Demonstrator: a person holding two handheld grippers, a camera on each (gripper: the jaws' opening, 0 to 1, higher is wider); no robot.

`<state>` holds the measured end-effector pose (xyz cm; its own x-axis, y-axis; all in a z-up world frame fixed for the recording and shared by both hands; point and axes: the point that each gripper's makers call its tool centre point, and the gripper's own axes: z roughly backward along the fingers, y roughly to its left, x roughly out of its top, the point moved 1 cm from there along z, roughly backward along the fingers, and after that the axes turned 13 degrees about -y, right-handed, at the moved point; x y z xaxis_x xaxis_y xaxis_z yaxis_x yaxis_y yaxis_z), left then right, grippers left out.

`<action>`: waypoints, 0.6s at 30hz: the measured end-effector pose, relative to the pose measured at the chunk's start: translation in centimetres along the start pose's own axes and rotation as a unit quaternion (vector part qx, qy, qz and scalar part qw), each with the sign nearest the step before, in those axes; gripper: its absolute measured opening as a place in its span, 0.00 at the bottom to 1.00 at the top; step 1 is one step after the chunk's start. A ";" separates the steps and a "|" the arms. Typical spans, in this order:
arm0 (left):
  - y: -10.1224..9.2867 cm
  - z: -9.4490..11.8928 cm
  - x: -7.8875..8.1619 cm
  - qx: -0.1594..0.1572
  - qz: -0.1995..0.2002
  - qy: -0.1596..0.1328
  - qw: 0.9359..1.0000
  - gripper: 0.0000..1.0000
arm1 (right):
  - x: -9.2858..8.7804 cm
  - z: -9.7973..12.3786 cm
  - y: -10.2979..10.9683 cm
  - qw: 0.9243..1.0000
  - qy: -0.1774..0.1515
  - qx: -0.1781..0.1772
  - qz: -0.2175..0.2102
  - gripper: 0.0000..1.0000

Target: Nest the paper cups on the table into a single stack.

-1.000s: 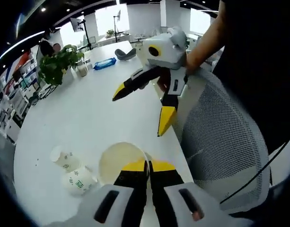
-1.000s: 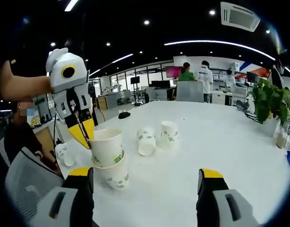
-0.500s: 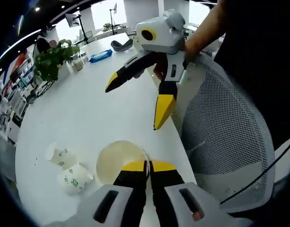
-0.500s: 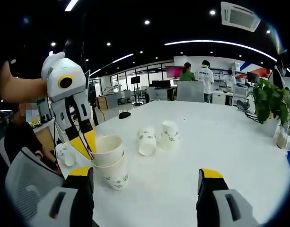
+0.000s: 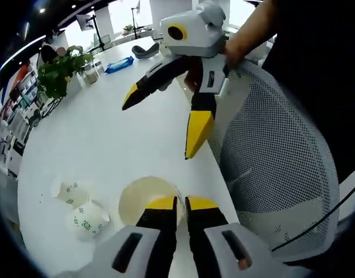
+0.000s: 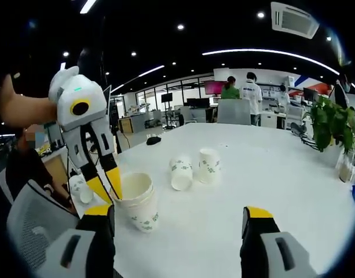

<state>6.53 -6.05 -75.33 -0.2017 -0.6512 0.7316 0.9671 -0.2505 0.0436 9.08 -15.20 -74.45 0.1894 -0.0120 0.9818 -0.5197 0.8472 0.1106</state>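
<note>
Stack (image 6: 136, 200): nested cups near desk (image 6: 270, 174) edge.
Left tool (image 6: 108, 186): nearly closed over stack rim; contact unclear.
Right tool (image 6: 177, 223): wide open, empty.
Loose cups (image 6: 193, 168): mid-desk, open surface around.

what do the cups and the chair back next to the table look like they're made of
Stacked cups and the two loose cups: likely paper, matte white with green print, thin rolled rims. Chair back: seemingly woven mesh, pale grey, tiny holes letting the dark behind show through. Table: smooth white top with a soft sheen; laminate or painted, can't tell which.
</note>
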 end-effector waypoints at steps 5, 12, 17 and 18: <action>0.2 0.3 0.4 0.009 0.001 -0.007 1.000 0.06 | 0.1 0.0 0.0 1.000 -0.003 0.001 -0.001 0.92; 0.7 1.5 1.4 0.040 0.014 -0.037 0.998 0.11 | 0.1 0.0 0.1 1.000 -0.004 0.004 -0.001 0.92; 1.6 3.2 2.1 0.085 0.037 -0.077 0.993 0.18 | 0.3 0.0 0.2 1.000 -0.007 0.004 -0.001 0.93; 1.8 3.7 2.2 0.095 0.042 -0.085 0.991 0.20 | 0.3 0.0 0.2 1.000 -0.007 0.004 -0.001 0.93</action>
<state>8.39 -5.30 -71.15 -0.1065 -0.5299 0.8413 0.9943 -0.0504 0.0942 9.04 -15.02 -74.14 0.1789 -0.0217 0.9836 -0.5257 0.8429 0.1142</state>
